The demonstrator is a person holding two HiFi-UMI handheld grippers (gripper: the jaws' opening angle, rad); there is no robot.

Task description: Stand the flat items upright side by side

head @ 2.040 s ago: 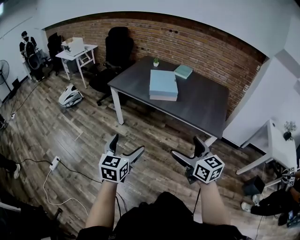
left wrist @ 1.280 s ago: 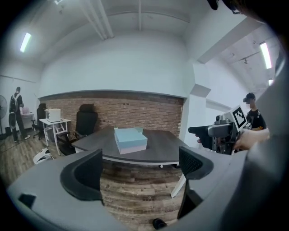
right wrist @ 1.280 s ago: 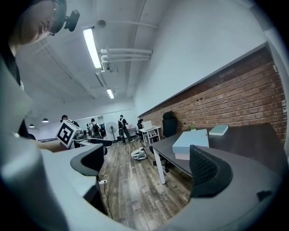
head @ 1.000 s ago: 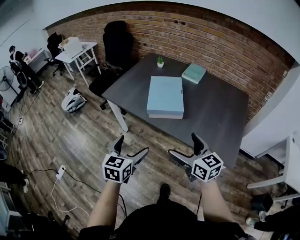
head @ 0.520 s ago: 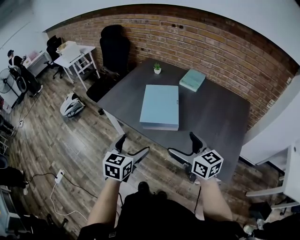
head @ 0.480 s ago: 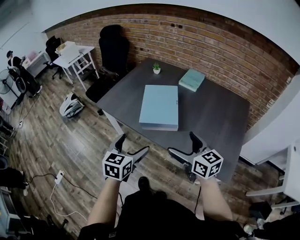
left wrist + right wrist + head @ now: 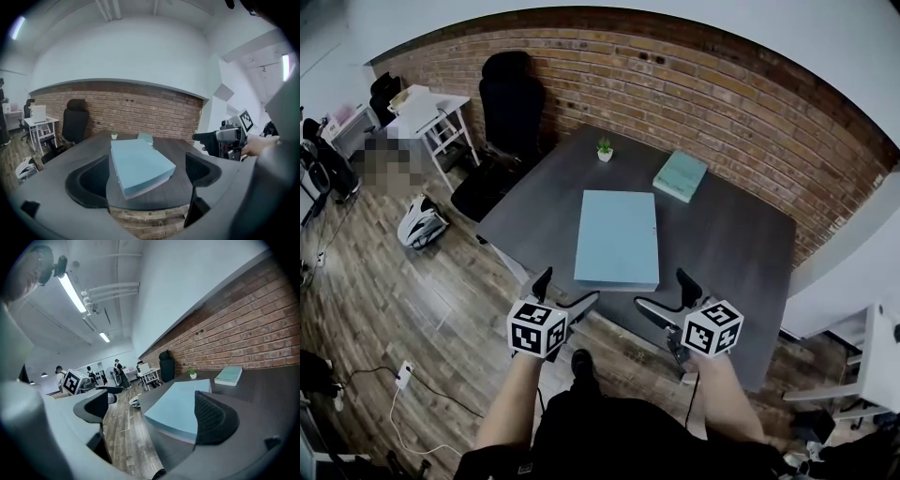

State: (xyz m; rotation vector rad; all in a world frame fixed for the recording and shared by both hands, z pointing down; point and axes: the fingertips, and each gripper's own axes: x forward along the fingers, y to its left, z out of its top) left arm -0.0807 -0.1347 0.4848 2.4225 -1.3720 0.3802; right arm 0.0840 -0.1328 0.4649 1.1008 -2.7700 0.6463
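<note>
Nearest to you, your left gripper (image 7: 564,291) and right gripper (image 7: 666,292) hang level with each other just short of the table (image 7: 741,253), over the wooden floor. Both have their jaws spread wide with nothing between them.

Just past the table's near edge lies the large blue book (image 7: 617,239), flat, its short end towards you and centred between the two grippers. It looks thick, stiff and fairly heavy, with a smooth cover that could slide in the pads. One pinch at a corner will probably let it twist. Better to take it at the near end with both grippers, one at each corner across its thickness, and tip it up onto an edge, keeping one gripper on it until it balances.

Farther back and to the right, well apart from it, the small teal book (image 7: 681,175) also lies flat. It looks thin and light, so one gripper on a long edge should do. It must come over beside the big one.

Beyond, a small potted plant (image 7: 604,148) stands near the far edge, in front of the brick wall (image 7: 694,84).
</note>
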